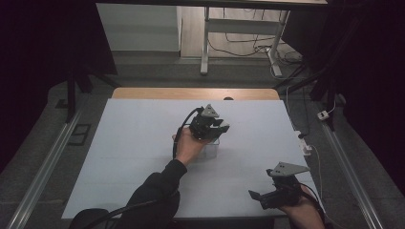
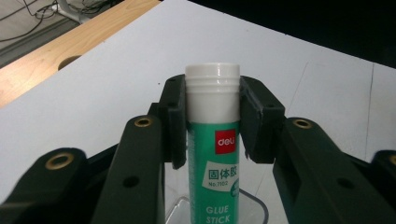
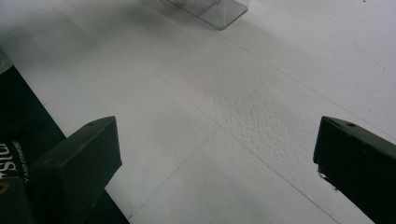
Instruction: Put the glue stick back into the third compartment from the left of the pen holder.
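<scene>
A glue stick (image 2: pixel 213 140) with a white cap and a green label stands upright between my left gripper's (image 2: pixel 212 121) pads, which press on it just below the cap. Its lower end reaches into a clear plastic holder (image 2: pixel 254 210). In the high view the left gripper (image 1: pixel 217 128) hovers over that clear holder (image 1: pixel 211 149) at the middle of the white sheet. My right gripper (image 1: pixel 260 195) rests low at the front right, open, with its jaws far apart. Between the right gripper's (image 3: pixel 215 158) jaws lies bare white sheet, and the holder's corner (image 3: pixel 219 11) is far ahead of it.
The white sheet (image 1: pixel 143 157) covers a wooden table (image 1: pixel 191 93) with a round hole near its far edge. A power strip (image 1: pixel 305 143) and cables lie off the right side. A black printed object (image 3: pixel 14 149) sits at the sheet's edge beside the right gripper.
</scene>
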`<state>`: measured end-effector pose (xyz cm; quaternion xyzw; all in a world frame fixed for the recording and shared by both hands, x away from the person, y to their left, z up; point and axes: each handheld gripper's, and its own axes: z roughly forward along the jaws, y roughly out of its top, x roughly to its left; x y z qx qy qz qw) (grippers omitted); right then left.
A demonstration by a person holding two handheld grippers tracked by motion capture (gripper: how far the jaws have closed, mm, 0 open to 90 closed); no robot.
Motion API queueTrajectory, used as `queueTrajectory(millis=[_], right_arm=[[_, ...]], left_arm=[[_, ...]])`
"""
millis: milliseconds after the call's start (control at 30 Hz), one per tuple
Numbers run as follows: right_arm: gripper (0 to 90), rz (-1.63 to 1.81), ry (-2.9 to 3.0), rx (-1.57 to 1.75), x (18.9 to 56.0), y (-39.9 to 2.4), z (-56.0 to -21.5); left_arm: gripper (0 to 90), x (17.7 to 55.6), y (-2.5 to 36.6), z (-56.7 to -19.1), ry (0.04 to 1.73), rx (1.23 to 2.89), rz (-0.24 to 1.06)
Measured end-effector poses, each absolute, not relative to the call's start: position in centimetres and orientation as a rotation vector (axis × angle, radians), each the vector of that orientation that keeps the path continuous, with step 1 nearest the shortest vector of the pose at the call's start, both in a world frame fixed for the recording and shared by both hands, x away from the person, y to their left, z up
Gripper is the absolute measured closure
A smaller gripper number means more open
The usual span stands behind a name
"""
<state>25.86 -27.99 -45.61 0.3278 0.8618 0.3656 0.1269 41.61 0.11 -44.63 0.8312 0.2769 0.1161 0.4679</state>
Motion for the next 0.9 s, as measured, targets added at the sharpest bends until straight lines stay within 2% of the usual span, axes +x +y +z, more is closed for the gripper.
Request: queueTrajectory(millis=[333,900], right_arm=[[0.7,1.055,2.519,0.949,25.9,-28.0,-45.7],[0.6,1.087,2.511,0.99,26.1,-28.2,-45.7]], left_arm=[[61.0,41.2,0.5,-44.8,0.707,2.073,0.309],[37.6,40.2,2.5,-44.1,0.738,2.042,0.209]])
